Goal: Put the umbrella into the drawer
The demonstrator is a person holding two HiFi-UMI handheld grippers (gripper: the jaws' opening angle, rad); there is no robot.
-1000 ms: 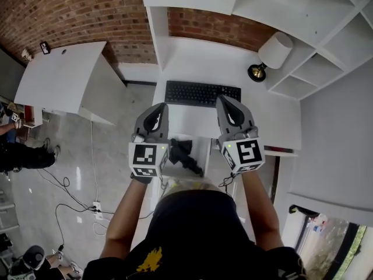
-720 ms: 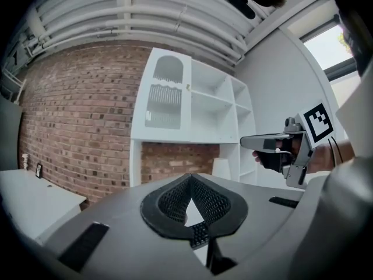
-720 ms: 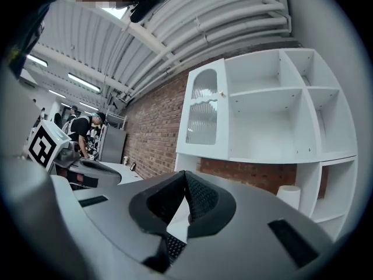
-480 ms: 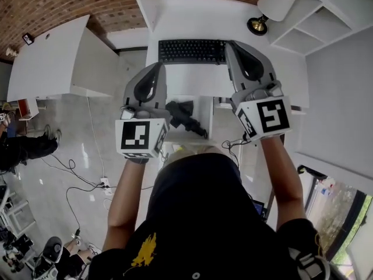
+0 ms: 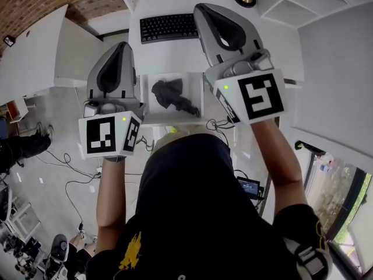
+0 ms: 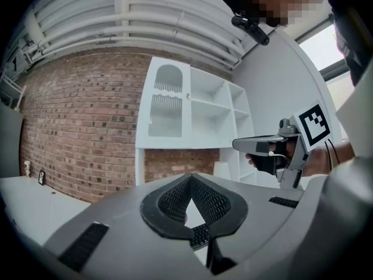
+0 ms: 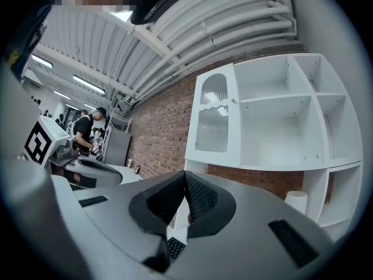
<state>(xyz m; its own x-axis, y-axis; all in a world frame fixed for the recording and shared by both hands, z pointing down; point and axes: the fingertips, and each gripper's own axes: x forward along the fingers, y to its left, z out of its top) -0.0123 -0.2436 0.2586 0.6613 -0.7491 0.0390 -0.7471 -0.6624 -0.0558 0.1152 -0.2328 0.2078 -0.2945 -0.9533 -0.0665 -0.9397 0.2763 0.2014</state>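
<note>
Black folded umbrella [image 5: 171, 95] lay inside the open white drawer [image 5: 172, 120], just near of the desk [image 5: 169, 56], below and between the two grippers. Its long axis ran slantwise: bunched end far-left, slim end near-right, closer to the right gripper [image 7: 185, 175]. The left gripper [image 6: 189, 178] hung just left of the drawer. Both pointed level toward the far shelves [image 7: 280, 115], jaws pressed together with nothing between them. Pushing the drawer's near front looked like the remaining move, with either hand about equally near.
</note>
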